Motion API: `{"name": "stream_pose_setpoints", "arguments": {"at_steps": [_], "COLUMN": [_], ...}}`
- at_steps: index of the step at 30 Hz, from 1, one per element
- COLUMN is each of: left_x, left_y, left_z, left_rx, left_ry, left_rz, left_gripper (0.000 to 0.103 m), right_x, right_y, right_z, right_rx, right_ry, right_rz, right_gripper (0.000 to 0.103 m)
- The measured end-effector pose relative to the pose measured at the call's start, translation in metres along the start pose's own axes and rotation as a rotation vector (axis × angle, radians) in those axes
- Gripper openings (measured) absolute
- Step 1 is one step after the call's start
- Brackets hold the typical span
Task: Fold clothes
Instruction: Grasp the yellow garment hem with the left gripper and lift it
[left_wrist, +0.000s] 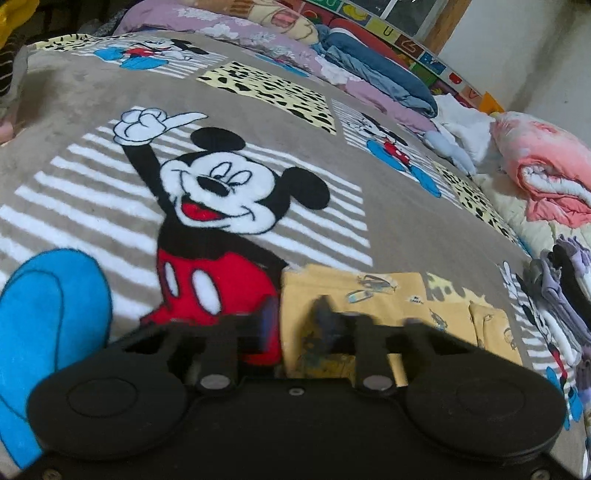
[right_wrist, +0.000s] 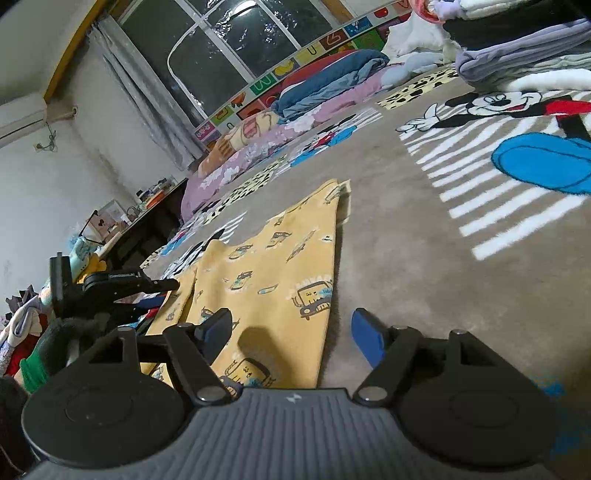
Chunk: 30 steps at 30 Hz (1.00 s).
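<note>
A yellow garment (left_wrist: 373, 295) (right_wrist: 273, 266) printed with small cars lies flat on a brown Mickey Mouse blanket (left_wrist: 295, 110) (right_wrist: 406, 258). In the left wrist view my left gripper (left_wrist: 295, 319) is motion-blurred at the garment's left edge. Its fingers stand partly apart, with yellow cloth showing in the gap. The right wrist view shows that same left gripper (right_wrist: 162, 291) at the garment's far-left side. My right gripper (right_wrist: 291, 334) is open wide at the garment's near end. One blue pad (right_wrist: 218, 328) hovers over the cloth and the other hangs over bare blanket.
A stack of folded clothes (left_wrist: 561, 291) (right_wrist: 517, 48) sits on the blanket's right side. A rolled pink quilt (left_wrist: 546, 173) and blue and purple bedding (left_wrist: 369, 62) (right_wrist: 325, 77) line the far edge. A window (right_wrist: 221, 48) and a cluttered desk (right_wrist: 147, 221) stand beyond. A gloved hand (right_wrist: 55, 343) holds the left gripper.
</note>
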<state>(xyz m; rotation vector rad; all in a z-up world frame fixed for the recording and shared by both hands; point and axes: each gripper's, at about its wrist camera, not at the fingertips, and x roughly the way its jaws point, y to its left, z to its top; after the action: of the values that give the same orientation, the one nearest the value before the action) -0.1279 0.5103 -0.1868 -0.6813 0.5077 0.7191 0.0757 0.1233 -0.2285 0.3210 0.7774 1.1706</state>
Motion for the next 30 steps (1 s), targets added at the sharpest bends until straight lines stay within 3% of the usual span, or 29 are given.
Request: {"name": "stream_pose_setpoints", "arguments": {"at_steps": [7,10,18,30], "left_x": [-0.033,-0.049,-0.085,-0.125], "left_y": [-0.023,-0.02,0.01,0.091], "left_z": [0.002,0.005,0.009,-0.013], "left_rx": [0.147,0.164,0.177,0.056], "left_ry": [-0.09,-0.116,-0.156,-0.199], "left_rz": [0.068,0.1,0.2,0.307], "left_gripper": [0.0,0.0,0.0,0.0], "right_x": [0.0,0.0,-0.001,-0.001], "right_y": [0.0,0.001,0.0,0.001], "right_z": [0.001,0.001,0.001,0.0], "right_rx": [0.005,0.004,0.003,-0.003], "right_ry": [-0.001,0.0,0.001,0.003], "right_rz": [0.002,0.0,-0.003,-0.008], "right_gripper": [0.072,0.072,0.072,0.072]}}
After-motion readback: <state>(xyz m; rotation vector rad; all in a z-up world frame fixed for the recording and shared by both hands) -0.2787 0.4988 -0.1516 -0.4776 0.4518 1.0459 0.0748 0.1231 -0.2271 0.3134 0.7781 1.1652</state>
